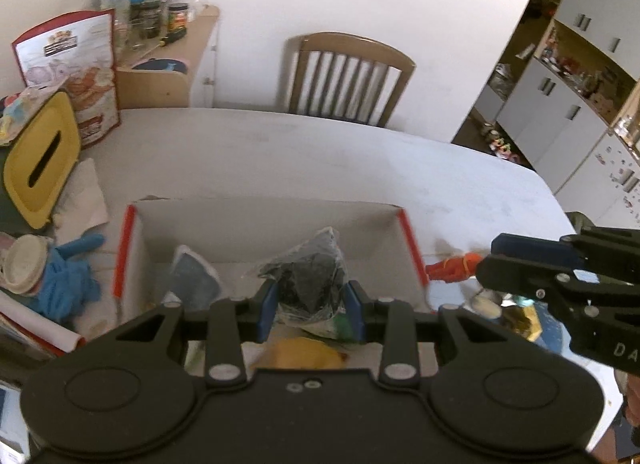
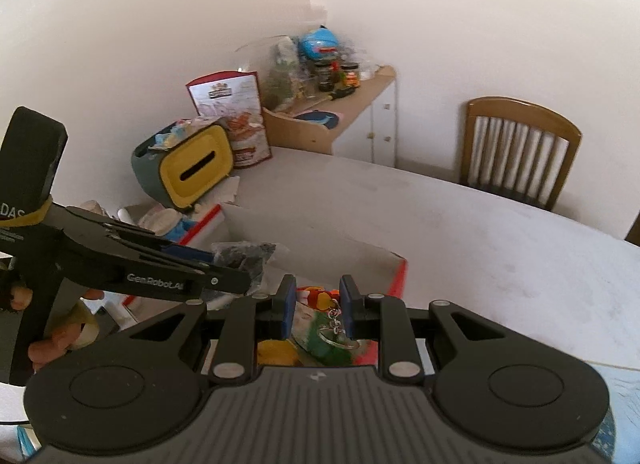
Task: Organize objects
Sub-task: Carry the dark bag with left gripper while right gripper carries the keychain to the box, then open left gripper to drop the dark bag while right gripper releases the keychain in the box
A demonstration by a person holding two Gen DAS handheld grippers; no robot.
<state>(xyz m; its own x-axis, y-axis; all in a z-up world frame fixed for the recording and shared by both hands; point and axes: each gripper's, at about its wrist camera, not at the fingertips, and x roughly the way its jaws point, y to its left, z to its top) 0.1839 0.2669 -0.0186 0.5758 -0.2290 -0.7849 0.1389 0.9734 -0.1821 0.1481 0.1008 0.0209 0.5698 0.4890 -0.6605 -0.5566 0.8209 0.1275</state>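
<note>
My left gripper is shut on a clear plastic bag of dark pieces, held over an open cardboard box with red edges. The same bag shows at that gripper's tip in the right wrist view. My right gripper is shut on an orange toy figure with a keyring. It hangs near the box's red corner. From the left wrist view the right gripper comes in from the right with the orange toy sticking out of its tip.
Inside the box lie another clear bag and a yellow item. Left of the box sit a yellow-lidded container, a blue glove and a printed package. A wooden chair stands behind the white table.
</note>
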